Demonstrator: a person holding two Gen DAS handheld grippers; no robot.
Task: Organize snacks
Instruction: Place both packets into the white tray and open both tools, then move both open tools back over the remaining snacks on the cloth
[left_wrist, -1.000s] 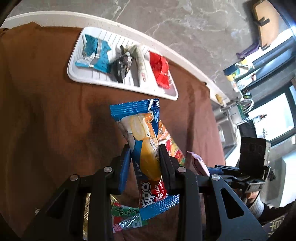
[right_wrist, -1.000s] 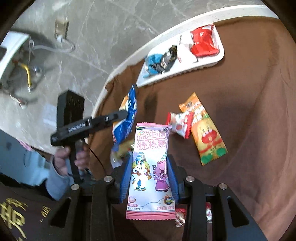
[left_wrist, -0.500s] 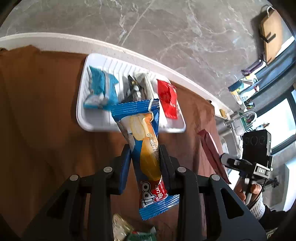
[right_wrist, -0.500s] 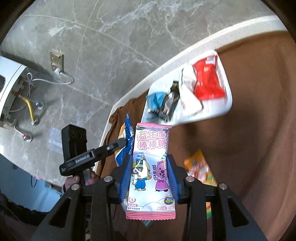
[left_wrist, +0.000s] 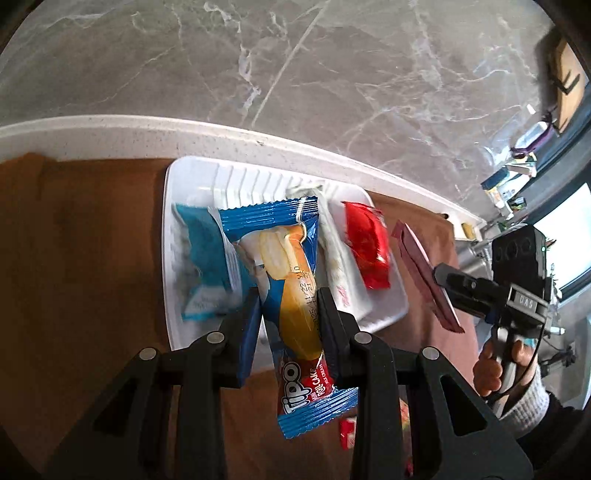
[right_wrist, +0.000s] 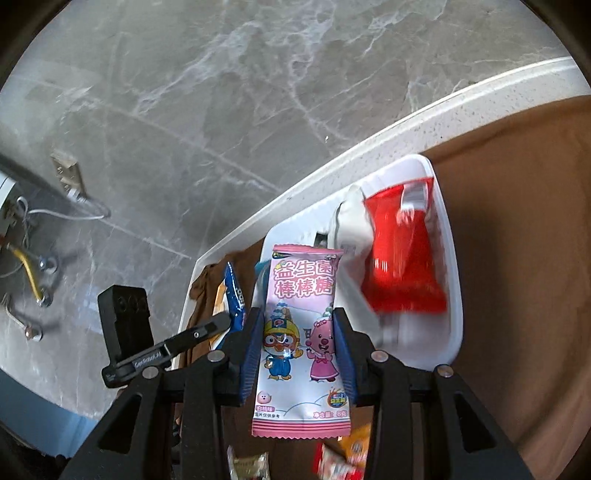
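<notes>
My left gripper (left_wrist: 288, 314) is shut on a blue Tipo roll-cake packet (left_wrist: 291, 280) and holds it above the near edge of the white ridged tray (left_wrist: 258, 177). My right gripper (right_wrist: 299, 332) is shut on a pink lollipop packet (right_wrist: 301, 332) with cartoon figures, held above the tray's near side (right_wrist: 452, 295). The tray holds a light blue packet (left_wrist: 207, 266), a white packet (left_wrist: 340, 266) and a red packet (left_wrist: 367, 247), which also shows in the right wrist view (right_wrist: 402, 266). A dark packet there is mostly hidden.
The tray lies on a brown cloth (left_wrist: 74, 258) by the white counter edge (left_wrist: 110, 129) and grey marble wall. Loose snacks lie on the cloth below the grippers (right_wrist: 347, 458). The other gripper shows at the right of the left view (left_wrist: 480, 291) and the left of the right view (right_wrist: 147, 354).
Both grippers have moved forward with their packets, from over the loose snacks on the cloth to over the tray. The tray now looks much closer in both views.
</notes>
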